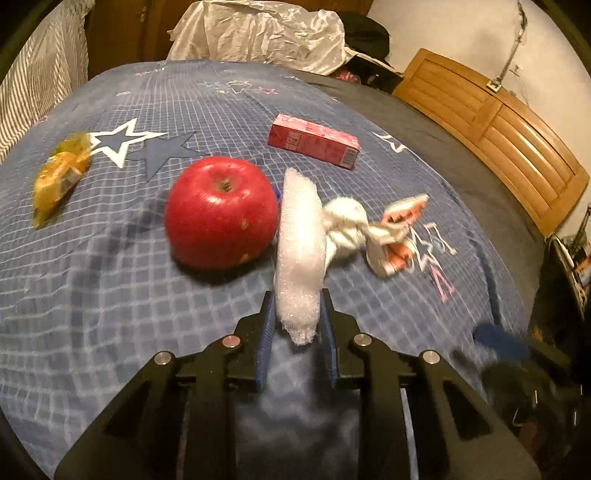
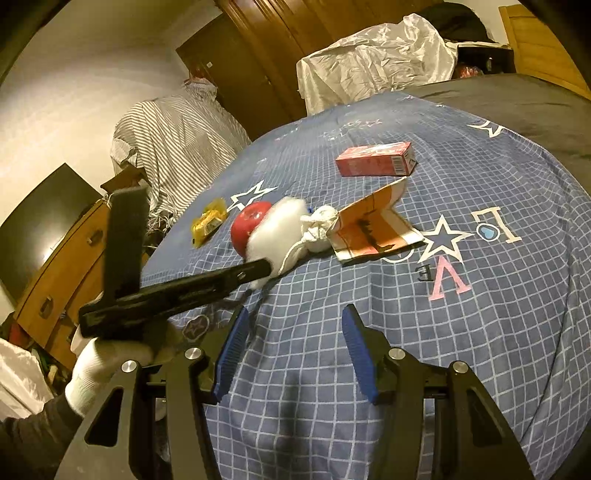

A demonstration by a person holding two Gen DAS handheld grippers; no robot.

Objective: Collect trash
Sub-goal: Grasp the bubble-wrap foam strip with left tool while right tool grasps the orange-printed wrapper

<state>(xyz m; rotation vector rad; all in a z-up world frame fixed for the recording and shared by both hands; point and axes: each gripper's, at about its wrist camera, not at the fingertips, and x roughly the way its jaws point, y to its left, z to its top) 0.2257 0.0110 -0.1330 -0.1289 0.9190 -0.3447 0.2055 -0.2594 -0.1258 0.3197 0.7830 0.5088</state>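
My left gripper [image 1: 297,306] is shut on a white bubble-wrap wad [image 1: 300,251], held above the blue checked bedspread [image 1: 110,295]. It shows in the right wrist view as a white puff [image 2: 273,229] at the left gripper's tip [image 2: 264,271]. A red apple [image 1: 221,212] lies just left of the wad. A knotted white tissue [image 1: 345,225] and a torn orange carton [image 1: 397,236] lie just right. A red box [image 1: 314,140] lies farther back. A yellow wrapper [image 1: 61,173] lies at the left. My right gripper [image 2: 295,332] is open and empty over the bedspread.
A white plastic bag [image 1: 258,33] stands at the bed's far edge. A wooden headboard [image 1: 498,129] runs along the right. A striped cloth [image 2: 177,136] hangs at the left, with a wooden dresser [image 2: 62,266] beside it.
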